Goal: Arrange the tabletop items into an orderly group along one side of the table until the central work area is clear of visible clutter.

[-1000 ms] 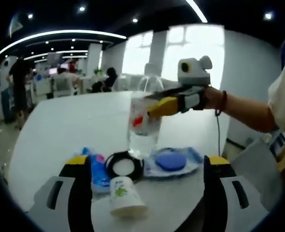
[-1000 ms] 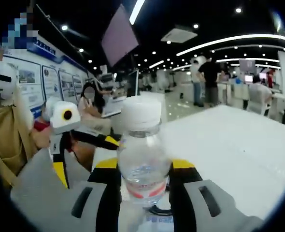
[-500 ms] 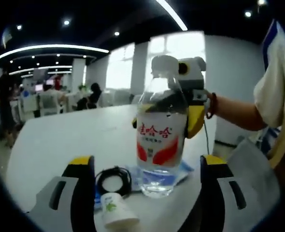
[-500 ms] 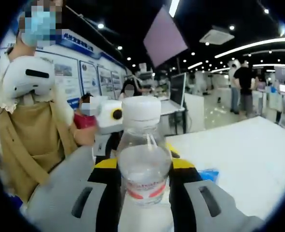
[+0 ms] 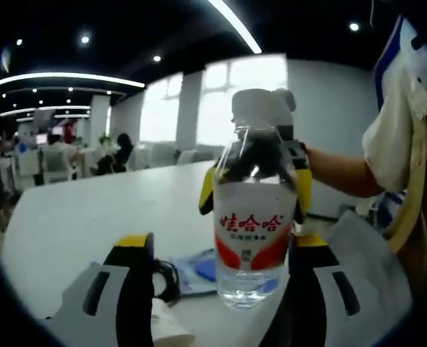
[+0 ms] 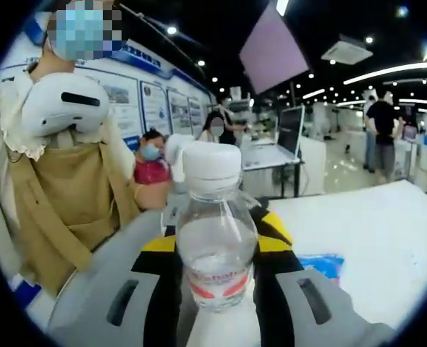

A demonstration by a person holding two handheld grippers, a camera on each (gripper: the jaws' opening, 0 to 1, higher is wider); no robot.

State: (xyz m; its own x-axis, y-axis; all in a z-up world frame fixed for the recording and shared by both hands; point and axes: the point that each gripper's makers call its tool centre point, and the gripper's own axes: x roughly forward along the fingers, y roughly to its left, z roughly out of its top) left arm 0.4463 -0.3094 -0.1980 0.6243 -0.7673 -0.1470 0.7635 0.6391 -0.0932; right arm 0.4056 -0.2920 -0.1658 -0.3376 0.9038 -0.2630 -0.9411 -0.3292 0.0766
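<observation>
Between the black-and-yellow jaws of the right hand-held gripper [image 6: 217,271] stands a clear water bottle [image 6: 215,249] with a white cap, clamped at its waist around the red-and-white label. Seen from the left gripper view, the same bottle [image 5: 253,217] is upright, its base just above or barely touching the white tabletop [image 5: 90,210]; I cannot tell which. The right hand-held gripper [image 5: 255,184] shows behind it, jaws on either side of the shoulder.

Beside the bottle's base lie a blue packet [image 5: 195,266], a coil of black cable [image 5: 166,275] and a small white tube [image 5: 166,329], all close together near the table's edge. The left hand-held gripper [image 5: 217,303] has its jaws spread wide apart, holding nothing, with the bottle and the small items seen between them.

Judging from this, the step in hand is setting the bottle down into that group. To do it well, keep the bottle vertical, lower it onto bare tabletop just beside the blue packet rather than on top of it, and release only once the base sits flat. The part-filled bottle is top-heavy and its thin wall gives under the clamp, so a slow release should stop it tipping onto the cable.
</observation>
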